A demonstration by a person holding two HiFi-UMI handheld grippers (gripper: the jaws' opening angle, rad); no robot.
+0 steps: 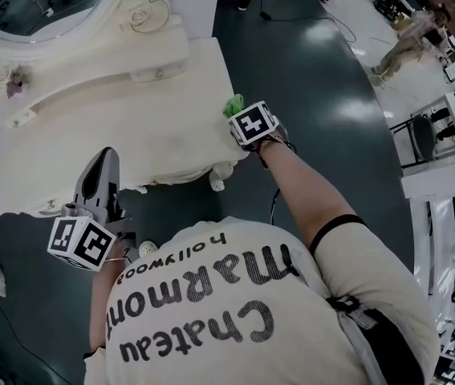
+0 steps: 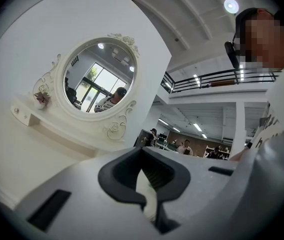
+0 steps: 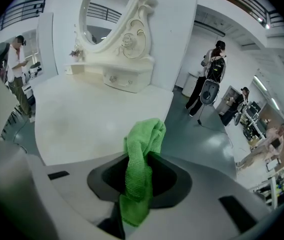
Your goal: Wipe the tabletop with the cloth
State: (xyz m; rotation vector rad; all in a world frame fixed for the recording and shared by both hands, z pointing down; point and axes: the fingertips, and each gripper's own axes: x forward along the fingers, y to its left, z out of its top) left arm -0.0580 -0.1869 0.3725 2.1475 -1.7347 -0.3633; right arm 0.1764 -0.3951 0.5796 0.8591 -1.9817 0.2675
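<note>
Green cloth (image 3: 144, 144) is sitting clamped between the jaws of the right gripper (image 3: 137, 199), bunching over the right edge of the white dressing-table tabletop (image 1: 115, 127). Left gripper (image 1: 99, 179) is hovering at the front edge, jaws nearly together, holding nothing

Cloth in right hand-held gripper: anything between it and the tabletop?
Nothing visible. The right hand-held gripper is shut on the green cloth at the right edge of the tabletop; the surface ahead lies bare up to the mirror shelf.
</note>
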